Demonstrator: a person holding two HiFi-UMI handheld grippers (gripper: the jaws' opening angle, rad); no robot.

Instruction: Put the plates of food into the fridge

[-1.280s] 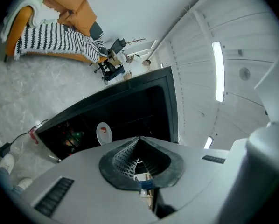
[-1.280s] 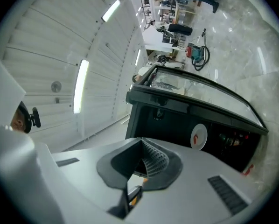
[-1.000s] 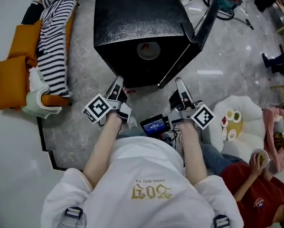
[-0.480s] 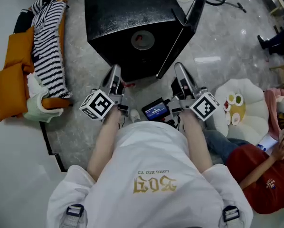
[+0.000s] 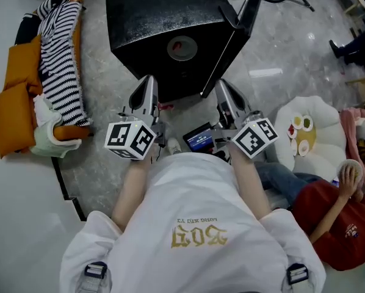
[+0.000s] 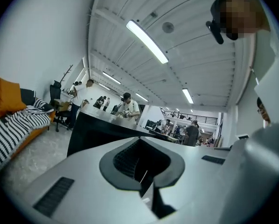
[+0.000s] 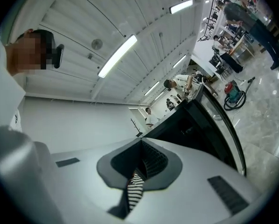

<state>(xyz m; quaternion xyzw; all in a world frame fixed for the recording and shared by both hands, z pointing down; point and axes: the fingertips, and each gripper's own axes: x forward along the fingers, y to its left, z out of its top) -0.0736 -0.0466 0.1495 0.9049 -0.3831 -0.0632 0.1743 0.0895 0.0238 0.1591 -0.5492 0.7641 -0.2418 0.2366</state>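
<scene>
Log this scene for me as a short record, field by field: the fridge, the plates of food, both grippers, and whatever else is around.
Fridge: black, in front of the person, door open at its right
Fridge top: round item, contents unclear
Plates of food: on a white cushion, to the person's right, not yet picked up
Left gripper: shut, empty, pointing toward the fridge
Right gripper: shut, empty, pointing toward the fridge
Far left: orange sofa with striped cloth
Bystander: person in red shirt, seated beside the cushion
</scene>
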